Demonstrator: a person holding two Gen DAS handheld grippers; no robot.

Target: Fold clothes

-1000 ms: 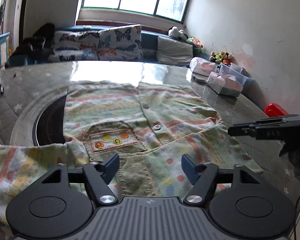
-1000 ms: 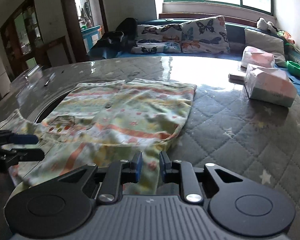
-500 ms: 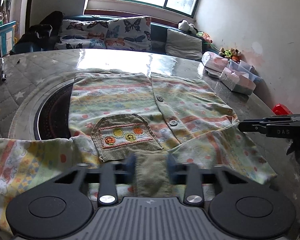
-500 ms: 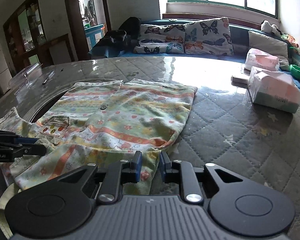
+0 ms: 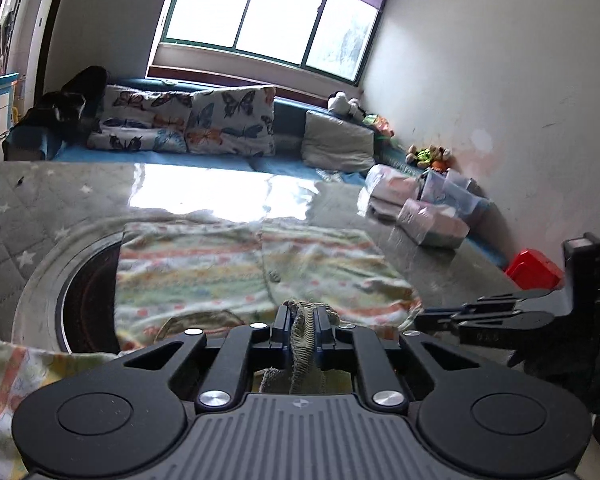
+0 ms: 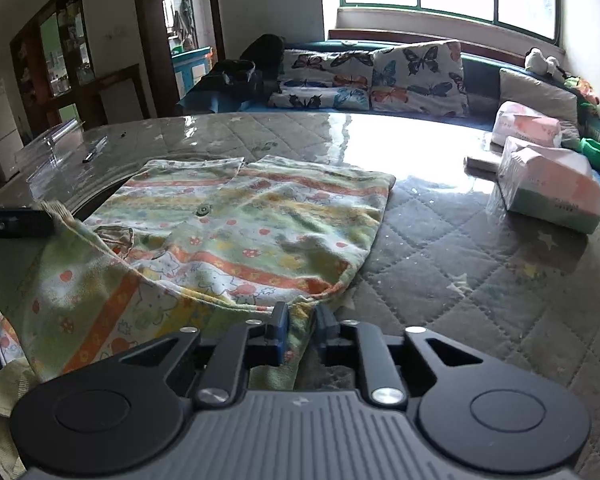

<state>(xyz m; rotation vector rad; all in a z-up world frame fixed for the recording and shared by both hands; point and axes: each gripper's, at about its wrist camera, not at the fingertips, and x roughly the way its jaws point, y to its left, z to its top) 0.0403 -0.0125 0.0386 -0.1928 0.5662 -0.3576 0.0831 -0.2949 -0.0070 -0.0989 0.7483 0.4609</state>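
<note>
A child's patterned shirt (image 5: 204,264) with buttons and a small pocket lies spread on the quilted table; it also shows in the right wrist view (image 6: 236,240). My left gripper (image 5: 303,316) is shut on the shirt's green ribbed collar and holds it raised off the table. My right gripper (image 6: 300,320) is shut on the near edge of the shirt, lifted a little. The raised cloth hangs between the two grippers. The right gripper shows in the left wrist view (image 5: 500,318), and the left gripper shows at the left edge of the right wrist view (image 6: 12,222).
Wrapped tissue packs (image 6: 548,188) lie on the table's right side, also in the left wrist view (image 5: 428,220). A round dark inset (image 5: 88,300) sits under the shirt's left part. A pen (image 6: 94,154) lies far left. A cushioned bench (image 6: 364,76) runs behind.
My left gripper has closed on the green collar and lifted it. The right gripper keeps its grip on the shirt edge and has risen with the cloth.
</note>
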